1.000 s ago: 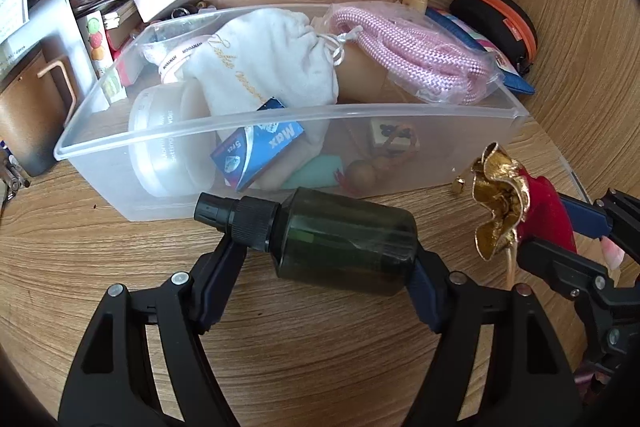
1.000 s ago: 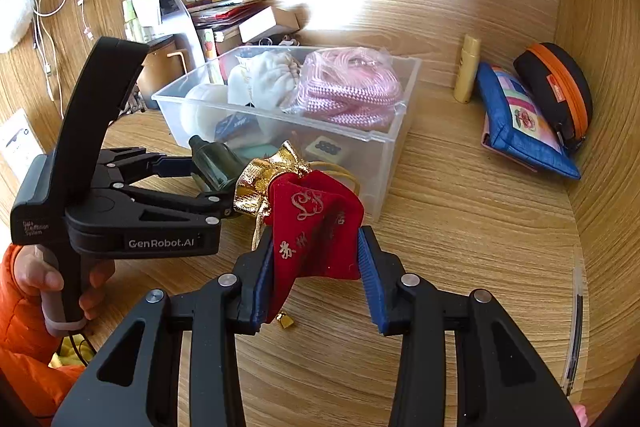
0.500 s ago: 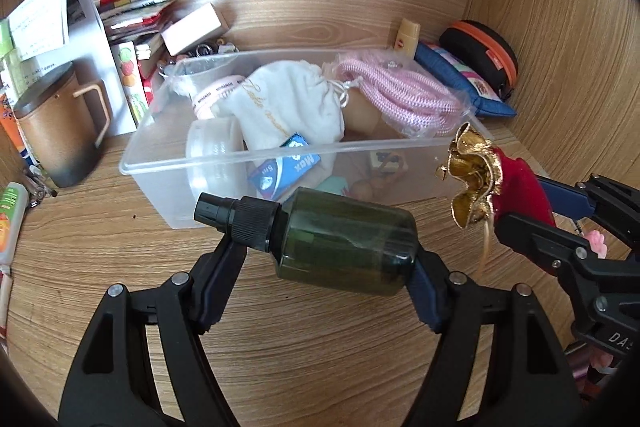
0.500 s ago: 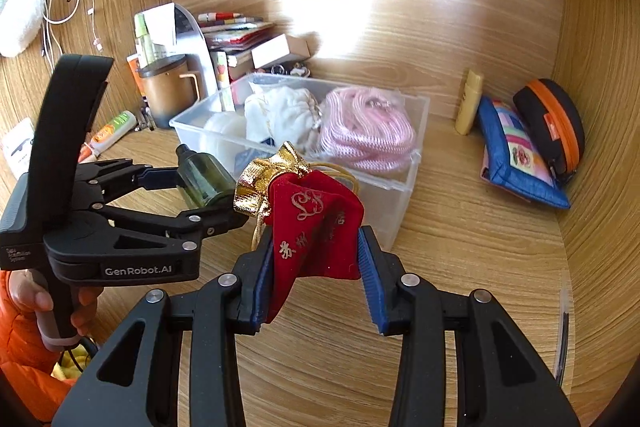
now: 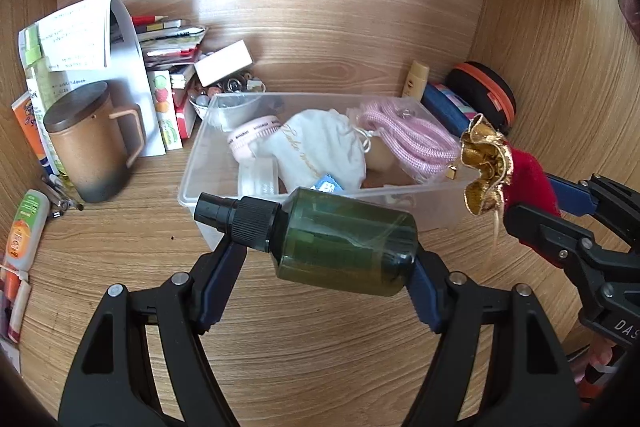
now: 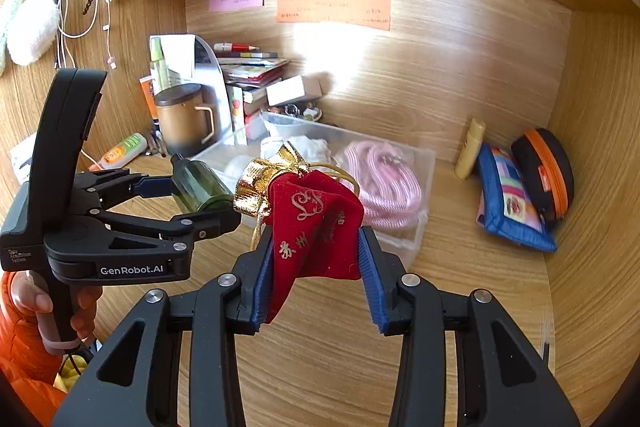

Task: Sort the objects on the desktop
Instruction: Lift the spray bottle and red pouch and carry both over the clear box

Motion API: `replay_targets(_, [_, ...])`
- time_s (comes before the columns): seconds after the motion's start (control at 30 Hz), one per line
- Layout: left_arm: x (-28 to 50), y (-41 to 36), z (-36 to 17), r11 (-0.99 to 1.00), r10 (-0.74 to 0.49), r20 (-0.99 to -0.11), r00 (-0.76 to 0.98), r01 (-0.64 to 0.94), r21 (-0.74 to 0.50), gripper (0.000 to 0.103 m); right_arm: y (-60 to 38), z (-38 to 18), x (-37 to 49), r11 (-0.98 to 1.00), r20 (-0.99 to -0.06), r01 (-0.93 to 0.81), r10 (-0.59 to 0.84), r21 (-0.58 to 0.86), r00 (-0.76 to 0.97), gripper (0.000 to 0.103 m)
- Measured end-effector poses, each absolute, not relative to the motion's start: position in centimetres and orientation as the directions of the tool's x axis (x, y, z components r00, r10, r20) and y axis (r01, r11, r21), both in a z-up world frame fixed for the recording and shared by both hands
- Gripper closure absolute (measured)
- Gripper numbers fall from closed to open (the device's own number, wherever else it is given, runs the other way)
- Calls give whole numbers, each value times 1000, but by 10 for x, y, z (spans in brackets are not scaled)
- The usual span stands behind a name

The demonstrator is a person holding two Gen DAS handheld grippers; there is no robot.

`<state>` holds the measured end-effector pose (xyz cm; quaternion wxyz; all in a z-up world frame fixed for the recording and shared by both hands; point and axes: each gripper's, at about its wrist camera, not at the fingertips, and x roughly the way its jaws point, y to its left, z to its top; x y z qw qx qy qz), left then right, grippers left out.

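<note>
My left gripper is shut on a dark green spray bottle with a black cap, held sideways above the desk in front of the clear plastic bin. My right gripper is shut on a red velvet pouch with a gold ruffled top, lifted over the desk near the bin. In the left wrist view the pouch and the right gripper show at the right edge. In the right wrist view the left gripper holds the bottle at left, a hand under it.
The bin holds a white drawstring bag, pink rope, a pink jar and small items. A brown lidded mug, books and a tube crowd the left. A blue pouch, an orange-trimmed case and a beige tube lie right.
Both grippers have risen and drawn back from the bin with their loads still held. The bin now looks smaller and farther, and the notes on the back wall have come into view.
</note>
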<state>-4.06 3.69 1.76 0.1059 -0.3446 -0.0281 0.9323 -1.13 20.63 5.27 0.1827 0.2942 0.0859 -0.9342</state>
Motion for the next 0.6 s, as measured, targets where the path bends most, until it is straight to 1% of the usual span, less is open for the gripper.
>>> replay_targets(0.27, [-44,28,27,-977,212,-616,-758,-169,-129,29,193,62,-24,-911,-565,406,-302,-66,-768,67])
replay_targets(0.6, [-55,15,33,-981,194,-614,-765,-147,-127,29,186,67,-47,-911,-554,409,-316,-50,-770,66])
